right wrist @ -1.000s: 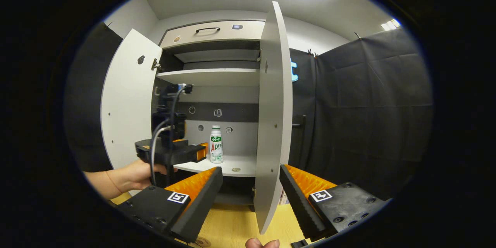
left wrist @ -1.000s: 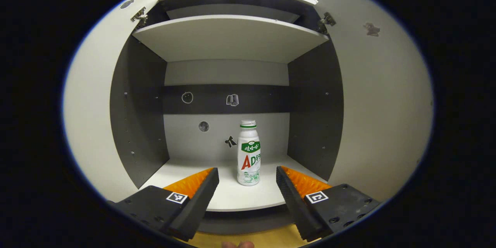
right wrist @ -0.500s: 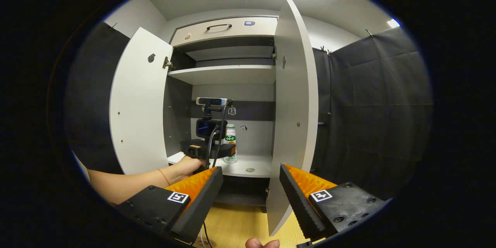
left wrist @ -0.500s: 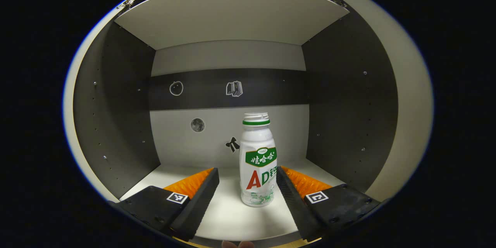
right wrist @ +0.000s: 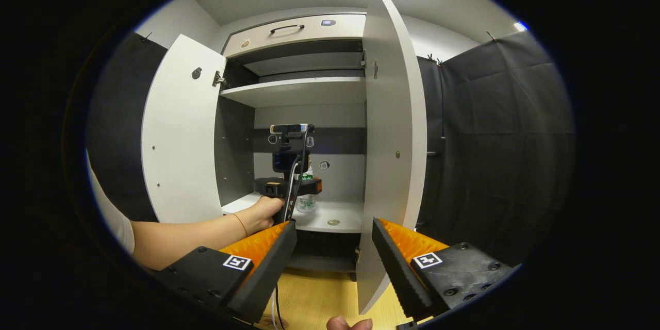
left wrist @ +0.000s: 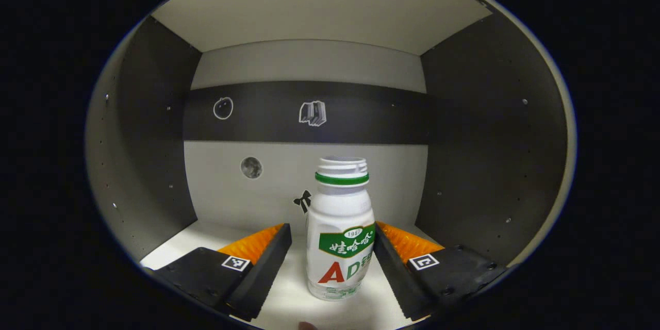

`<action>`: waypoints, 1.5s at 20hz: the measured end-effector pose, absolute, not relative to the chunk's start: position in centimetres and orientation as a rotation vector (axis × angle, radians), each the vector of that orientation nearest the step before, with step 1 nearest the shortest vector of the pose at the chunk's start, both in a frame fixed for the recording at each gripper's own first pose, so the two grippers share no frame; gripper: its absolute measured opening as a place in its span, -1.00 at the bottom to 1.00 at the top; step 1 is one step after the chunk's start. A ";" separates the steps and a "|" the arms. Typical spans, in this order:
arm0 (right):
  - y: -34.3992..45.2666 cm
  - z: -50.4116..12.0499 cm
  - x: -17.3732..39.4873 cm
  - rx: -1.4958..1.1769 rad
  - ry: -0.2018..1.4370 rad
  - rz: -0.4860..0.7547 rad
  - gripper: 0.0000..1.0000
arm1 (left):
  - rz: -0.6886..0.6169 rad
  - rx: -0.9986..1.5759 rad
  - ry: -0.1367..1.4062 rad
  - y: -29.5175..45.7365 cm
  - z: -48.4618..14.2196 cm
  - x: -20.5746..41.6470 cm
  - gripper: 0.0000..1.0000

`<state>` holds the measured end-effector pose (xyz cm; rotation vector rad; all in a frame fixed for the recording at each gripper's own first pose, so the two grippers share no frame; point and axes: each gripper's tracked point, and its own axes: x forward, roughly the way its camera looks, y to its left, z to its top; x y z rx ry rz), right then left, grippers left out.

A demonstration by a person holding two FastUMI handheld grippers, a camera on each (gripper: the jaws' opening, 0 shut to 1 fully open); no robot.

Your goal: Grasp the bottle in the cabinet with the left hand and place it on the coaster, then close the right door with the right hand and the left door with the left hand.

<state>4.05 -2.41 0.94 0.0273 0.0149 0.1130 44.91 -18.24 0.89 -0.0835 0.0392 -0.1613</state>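
Two fingers (left wrist: 397,263) — around "AD" bottle (left wrist: 340,232).

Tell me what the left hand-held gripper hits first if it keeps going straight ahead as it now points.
The bottle. It stands upright between the open fingers of the left hand-held gripper, nearer the right-side one, so pushing on would probably bring it against the gripper's body. Behind it is the cabinet's back wall.

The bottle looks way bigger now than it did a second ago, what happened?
The left tool pushed forward into the cabinet, so the bottle now stands between its open fingers, close to the right one; whether they touch is unclear. Nothing is gripped yet. The bottle stayed upright on its shelf, both doors stayed open, and the right tool stayed open outside.
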 end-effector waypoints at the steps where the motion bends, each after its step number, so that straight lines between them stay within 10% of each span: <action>1: -2.6 0.9 4.1 0.024 0.015 0.109 0.96 | -0.163 -0.099 0.048 -18.4 0.6 45.0 0.92; 2: -2.7 0.8 4.1 0.022 0.013 0.107 0.95 | -0.152 -0.103 0.038 -18.1 0.9 44.9 0.65; 6: -3.4 0.7 4.6 0.031 0.019 0.095 0.95 | -0.159 -0.088 0.041 -17.3 0.7 45.0 0.55; 30: -2.3 2.3 0.1 0.054 -0.058 0.065 0.95 | -0.231 -0.042 -0.072 -10.3 -2.3 15.0 0.55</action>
